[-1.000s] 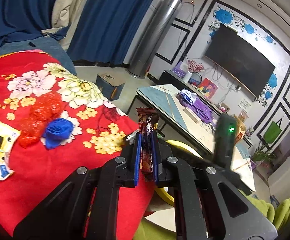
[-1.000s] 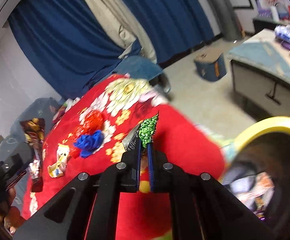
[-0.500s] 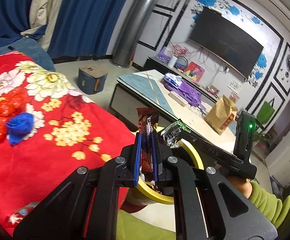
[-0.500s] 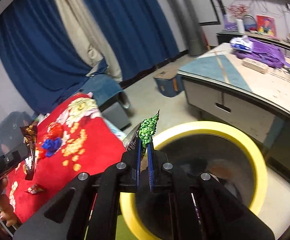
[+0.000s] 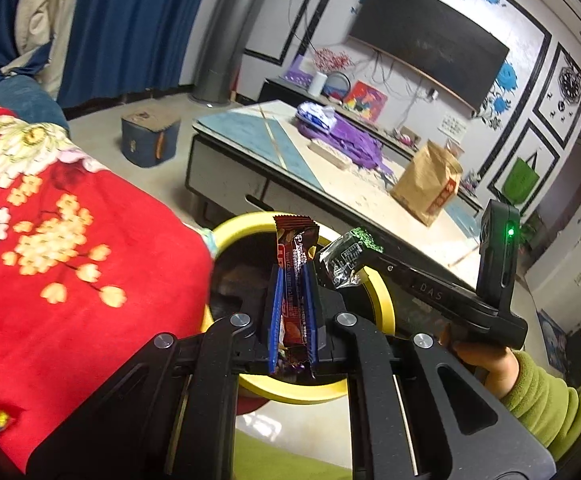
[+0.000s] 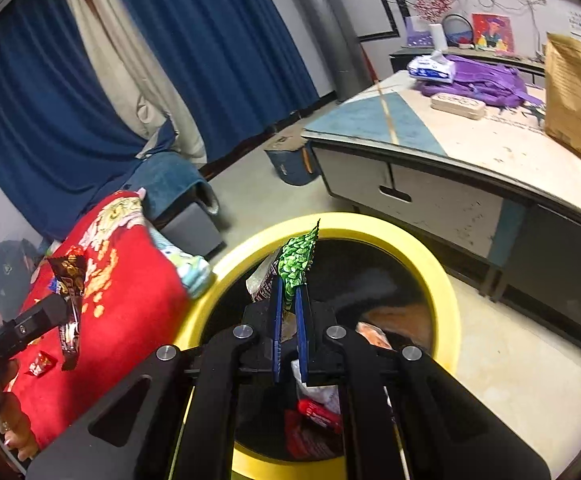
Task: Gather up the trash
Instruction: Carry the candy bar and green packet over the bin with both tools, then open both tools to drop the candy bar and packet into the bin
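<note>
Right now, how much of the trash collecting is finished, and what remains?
Done: some wrappers already lie inside the yellow-rimmed bin. In hand: the left gripper pinches a brown wrapper and the right gripper a green wrapper, both over the bin, not yet released. Left: a small red wrapper on the red blanket.

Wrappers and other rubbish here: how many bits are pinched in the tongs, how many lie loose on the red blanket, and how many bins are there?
Wrappers pinched in tongs: 2 (brown wrapper, green wrapper)
Loose wrappers seen on the red blanket: 1 (small red wrapper)
Bins: 1 (yellow-rimmed bin)
Total: 4
</note>
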A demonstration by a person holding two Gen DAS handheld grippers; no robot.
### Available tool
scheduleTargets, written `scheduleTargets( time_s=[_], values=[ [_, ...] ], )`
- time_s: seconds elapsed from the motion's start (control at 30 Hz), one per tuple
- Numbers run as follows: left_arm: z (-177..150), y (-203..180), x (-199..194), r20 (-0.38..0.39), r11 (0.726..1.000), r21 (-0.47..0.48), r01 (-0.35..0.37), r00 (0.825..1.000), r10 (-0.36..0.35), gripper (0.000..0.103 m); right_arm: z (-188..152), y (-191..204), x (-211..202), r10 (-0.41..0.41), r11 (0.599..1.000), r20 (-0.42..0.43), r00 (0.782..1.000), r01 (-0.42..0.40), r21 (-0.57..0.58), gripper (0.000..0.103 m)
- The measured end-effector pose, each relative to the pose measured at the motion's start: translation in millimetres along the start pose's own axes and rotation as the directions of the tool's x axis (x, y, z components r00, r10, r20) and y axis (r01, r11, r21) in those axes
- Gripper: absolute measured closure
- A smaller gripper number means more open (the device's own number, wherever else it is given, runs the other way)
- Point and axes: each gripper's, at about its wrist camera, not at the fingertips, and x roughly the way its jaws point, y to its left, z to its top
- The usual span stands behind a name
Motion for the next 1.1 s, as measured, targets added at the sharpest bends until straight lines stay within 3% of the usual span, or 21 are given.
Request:
scheduleTargets(
  time_s=[0.3, 0.5, 0.53, 0.63, 0.67, 0.73, 0.83, 1.1],
  values=[
    [-1.0, -7.8, 41.3, -0.085, 0.999, 0.026, 0.020, 0.996, -0.018, 0.097, -18.6, -21.4, 1.1, -0.017, 1.000, -0.050, 0.999, 0.018, 0.021, 0.095],
    [-2.9, -8.3, 51.2, -0.100, 1.000, 0.021, 0.024, 0.995, -0.021, 0.096, -22.5, -24.9, 2.1, -0.014, 0.999, -0.063, 0.998, 0.016, 0.043, 0.092],
    [-2.6, -8.0, 50.1, -0.095, 1.000, 0.019, 0.024, 0.995, -0.022, 0.090, -22.1, -25.6, 2.1, -0.010, 0.999, -0.063, 0.998, 0.013, 0.049, 0.090],
    [-3.2, -6.4, 43.1, -0.069, 1.000, 0.005, 0.026, 0.997, -0.026, 0.051, -19.7, -27.2, -0.9, -0.014, 0.998, -0.049, 0.999, 0.017, 0.061, 0.067],
    [-2.8, -5.6, 40.5, -0.058, 1.000, 0.004, 0.023, 0.998, -0.023, 0.046, -19.0, -27.2, -2.2, -0.016, 0.998, -0.041, 0.999, 0.019, 0.064, 0.058],
    [-1.6, -4.2, 35.6, -0.041, 1.000, -0.001, 0.010, 0.999, -0.010, 0.039, -17.5, -26.9, -4.9, -0.021, 0.997, -0.026, 0.999, 0.023, 0.069, 0.055],
    [-0.4, 0.6, 26.6, -0.016, 1.000, -0.024, -0.004, 1.000, 0.004, 0.010, -15.4, -24.8, -7.1, -0.020, 0.997, -0.015, 1.000, 0.022, 0.076, 0.041],
    [1.0, 8.1, 1.2, 0.039, 0.994, -0.020, -0.103, 0.994, 0.104, 0.010, -11.1, -9.0, -12.3, -0.008, 0.999, 0.008, 1.000, 0.007, 0.049, 0.030]
  ],
)
